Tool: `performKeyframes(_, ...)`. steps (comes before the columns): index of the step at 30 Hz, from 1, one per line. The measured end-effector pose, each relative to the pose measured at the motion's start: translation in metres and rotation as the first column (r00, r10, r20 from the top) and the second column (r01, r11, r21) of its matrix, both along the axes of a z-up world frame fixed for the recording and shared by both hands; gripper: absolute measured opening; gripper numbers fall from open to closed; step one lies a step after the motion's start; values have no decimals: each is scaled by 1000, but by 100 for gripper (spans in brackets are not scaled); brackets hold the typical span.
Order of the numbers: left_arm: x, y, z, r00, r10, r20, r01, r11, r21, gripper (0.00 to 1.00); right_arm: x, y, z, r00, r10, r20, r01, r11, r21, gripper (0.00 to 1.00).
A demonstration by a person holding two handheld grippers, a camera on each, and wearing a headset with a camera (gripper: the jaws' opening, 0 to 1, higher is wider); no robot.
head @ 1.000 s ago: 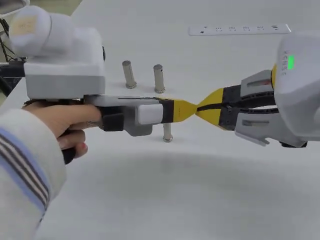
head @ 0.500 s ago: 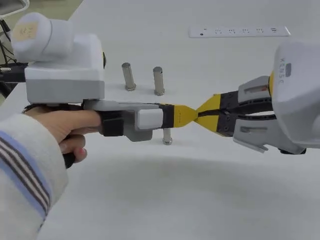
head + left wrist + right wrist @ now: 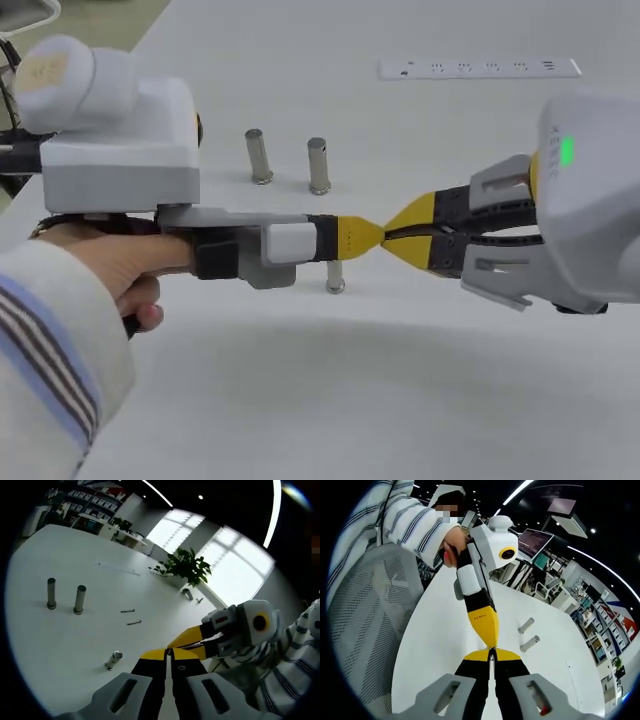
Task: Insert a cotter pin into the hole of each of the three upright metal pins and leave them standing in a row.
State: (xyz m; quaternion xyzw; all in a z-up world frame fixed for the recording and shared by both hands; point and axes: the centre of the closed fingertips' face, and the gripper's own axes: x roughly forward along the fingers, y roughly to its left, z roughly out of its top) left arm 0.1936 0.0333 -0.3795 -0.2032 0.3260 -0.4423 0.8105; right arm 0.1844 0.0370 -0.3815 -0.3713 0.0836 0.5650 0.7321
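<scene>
Two upright metal pins [image 3: 258, 155] [image 3: 318, 165] stand side by side on the white table [image 3: 330, 400]. A third pin [image 3: 335, 276] stands nearer, its top hidden behind my left gripper [image 3: 372, 234]. That gripper comes in from the left, shut, and meets the shut right gripper [image 3: 392, 236] tip to tip above the table. In the left gripper view my left gripper [image 3: 169, 652] touches the right gripper [image 3: 172, 647], and two cotter pins [image 3: 127, 611] [image 3: 134, 622] lie beyond the pins [image 3: 79, 599]. I cannot tell whether anything thin sits between the tips.
A white power strip [image 3: 478, 65] lies at the far side of the table. A grey mesh chair [image 3: 365, 620] stands beside the table edge in the right gripper view. A potted plant [image 3: 185, 567] and small items sit at the far end.
Both grippers stay tip to tip, and their meeting point has drifted slightly lower and to the left. The three pins have not moved.
</scene>
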Motion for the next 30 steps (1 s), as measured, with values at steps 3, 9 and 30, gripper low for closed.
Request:
performKeyframes(3,0,2,-1,1000,7,-3,-7,1000,5,0,0,1,0,1000,6,13,-6,1000,9,0)
performKeyframes(9,-2,6,-4,1000,-4,6,4,999,32,0,4,-6,-6,999,-28,-25,28,1000,6,14)
performKeyframes(30,-37,0,-6,936,-280,214,227,943,242,0,-36,-4,-21,823,42,-567,71,982,175,16)
